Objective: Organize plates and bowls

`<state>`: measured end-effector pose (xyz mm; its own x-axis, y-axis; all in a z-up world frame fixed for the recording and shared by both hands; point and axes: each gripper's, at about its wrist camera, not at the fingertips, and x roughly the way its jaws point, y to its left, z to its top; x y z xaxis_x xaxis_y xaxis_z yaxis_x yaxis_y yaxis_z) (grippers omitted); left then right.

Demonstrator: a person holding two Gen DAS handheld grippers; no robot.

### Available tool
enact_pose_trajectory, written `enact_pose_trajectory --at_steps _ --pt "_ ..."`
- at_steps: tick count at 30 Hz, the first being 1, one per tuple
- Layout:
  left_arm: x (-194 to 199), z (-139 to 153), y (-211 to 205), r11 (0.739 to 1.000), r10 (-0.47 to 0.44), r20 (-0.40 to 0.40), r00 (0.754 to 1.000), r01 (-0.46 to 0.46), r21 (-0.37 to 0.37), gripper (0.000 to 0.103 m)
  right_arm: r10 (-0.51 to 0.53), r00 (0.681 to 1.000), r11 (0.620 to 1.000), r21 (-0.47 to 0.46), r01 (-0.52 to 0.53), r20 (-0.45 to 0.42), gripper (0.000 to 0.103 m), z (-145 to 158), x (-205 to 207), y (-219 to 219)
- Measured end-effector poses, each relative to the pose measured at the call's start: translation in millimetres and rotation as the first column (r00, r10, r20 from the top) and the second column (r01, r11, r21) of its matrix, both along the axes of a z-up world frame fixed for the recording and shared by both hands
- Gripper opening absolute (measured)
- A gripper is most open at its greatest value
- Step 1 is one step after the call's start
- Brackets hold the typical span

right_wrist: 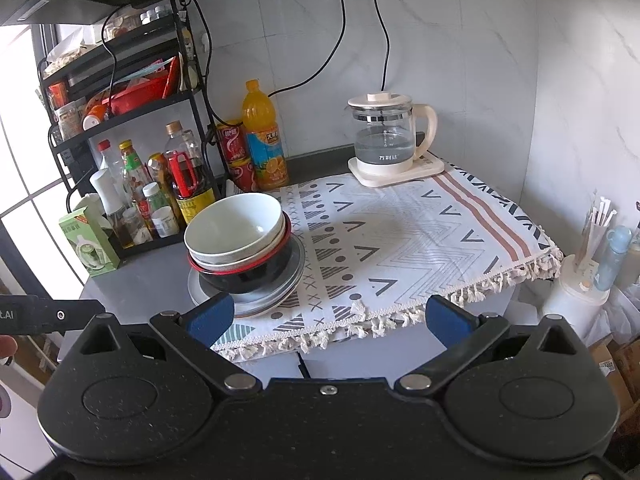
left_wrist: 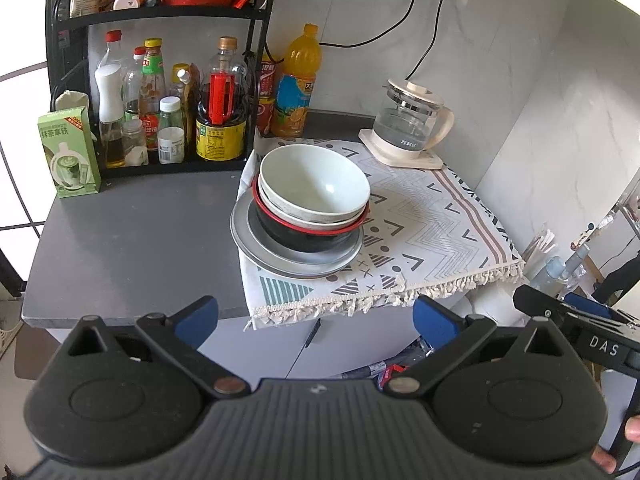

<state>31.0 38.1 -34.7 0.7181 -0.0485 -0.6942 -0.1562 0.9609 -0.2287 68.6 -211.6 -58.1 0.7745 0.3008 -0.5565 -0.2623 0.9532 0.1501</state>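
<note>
Dishes stacked at the cloth's edge, both tongs spread wide and empty.

Left wrist view: the left gripper point(left_wrist: 316, 318) gapes at the bottom of the frame, short of the stack at centre: a white bowl point(left_wrist: 314, 184) nested in a black red-rimmed bowl point(left_wrist: 304, 236) on grey plates point(left_wrist: 272, 256). Right wrist view: the right gripper point(right_wrist: 330, 318) gapes likewise; the white bowl point(right_wrist: 236, 226) and the stack sit left of centre on the patterned cloth point(right_wrist: 420, 240).

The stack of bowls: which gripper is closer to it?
Right, seemingly. The right gripper has one fingertip overlapping the stack of bowls; the left gripper hangs back, before the counter edge.
</note>
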Motion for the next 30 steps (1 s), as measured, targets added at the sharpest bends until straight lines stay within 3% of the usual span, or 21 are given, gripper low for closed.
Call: enact_pose_trajectory --at_steps 30 --pt "2.1 4.3 -5.2 1.000 0.012 0.002 1.000 -0.012 0.022 0.102 -0.030 0.999 1.000 0.007 0.030 -0.020 0.103 -12.6 12.0 -8.5"
